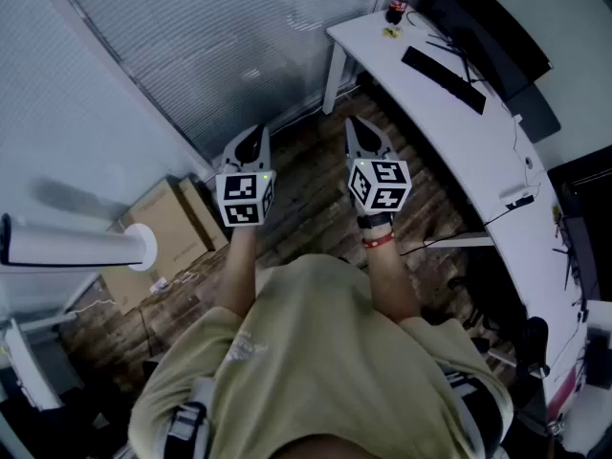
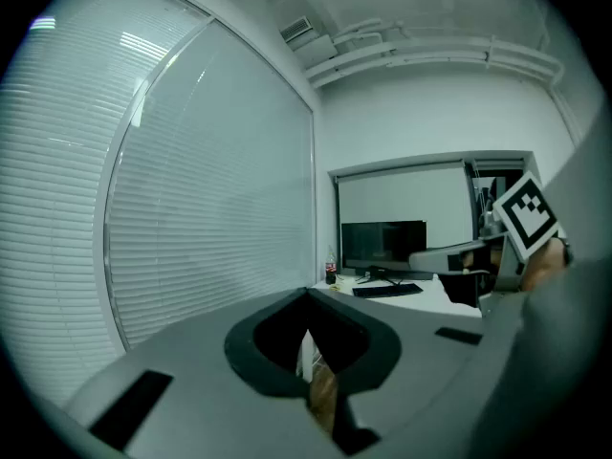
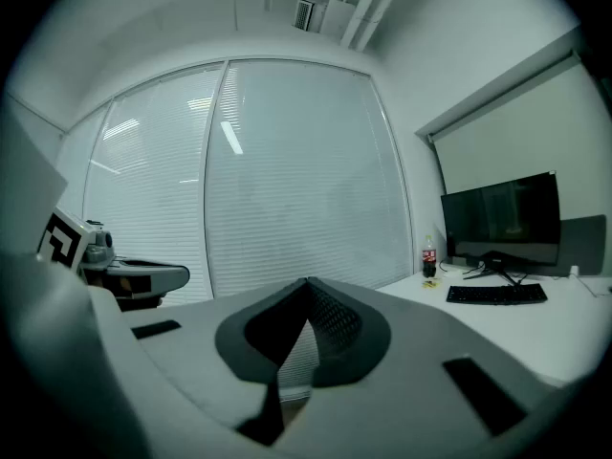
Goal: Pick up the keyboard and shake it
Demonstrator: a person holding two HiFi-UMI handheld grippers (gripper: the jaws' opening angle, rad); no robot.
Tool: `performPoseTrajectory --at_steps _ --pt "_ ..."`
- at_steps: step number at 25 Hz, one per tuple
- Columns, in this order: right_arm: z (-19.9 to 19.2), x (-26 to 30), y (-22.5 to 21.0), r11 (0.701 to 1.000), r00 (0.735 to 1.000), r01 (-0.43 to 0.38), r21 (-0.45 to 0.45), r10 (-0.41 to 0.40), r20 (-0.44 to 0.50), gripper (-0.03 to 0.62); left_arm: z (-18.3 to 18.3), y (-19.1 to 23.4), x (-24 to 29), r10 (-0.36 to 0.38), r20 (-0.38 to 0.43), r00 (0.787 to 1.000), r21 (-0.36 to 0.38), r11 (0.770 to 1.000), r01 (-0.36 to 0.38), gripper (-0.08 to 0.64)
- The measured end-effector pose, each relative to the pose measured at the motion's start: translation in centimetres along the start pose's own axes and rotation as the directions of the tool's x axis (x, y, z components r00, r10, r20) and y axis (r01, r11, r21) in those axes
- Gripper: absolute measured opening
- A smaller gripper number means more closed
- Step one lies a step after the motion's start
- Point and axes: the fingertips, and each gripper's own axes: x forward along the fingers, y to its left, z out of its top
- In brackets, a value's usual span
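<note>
Right gripper (image 1: 356,124) tapered; keyboard (image 1: 442,79) flat, black

One left gripper (image 1: 251,140) – jaws closed together, nothing between them, tip pointing toward 12 o'clock in the head view, left marker cube (image 1: 246,197) at 6 o'clock of the tip. One right gripper (image 1: 357,130) – jaws likewise closed and empty, tip toward 12 o'clock, right marker cube (image 1: 381,184) at 6 o'clock of it. The left forearm (image 1: 239,266) and right forearm (image 1: 390,275) are bare, held forward side by side and apart. A red wristband (image 1: 377,241) sits on the right wrist.
</note>
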Motion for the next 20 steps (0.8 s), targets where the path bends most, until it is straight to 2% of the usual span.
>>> performPoseTrajectory --at_steps 9,15,20 --pt "-3.5 -2.1 -2.4 0.996 0.997 0.074 0.048 -0.072 -0.038 0.024 -2.7 -2.2 1.8 -0.086 -0.051 0.995 -0.014 0.996 0.086 0.02" --pt "-4.4 -2.9 -7.9 0.979 0.984 0.178 0.102 -0.174 -0.046 0.023 -2.9 -6.4 6.4 -0.182 -0.071 0.981 0.005 0.983 0.183 0.02" --pt "-4.5 -2.6 -15.6 0.957 0.97 0.243 0.162 -0.24 -0.034 0.023 -2.6 -11.9 13.0 -0.264 -0.084 0.961 0.018 0.964 0.266 0.02"
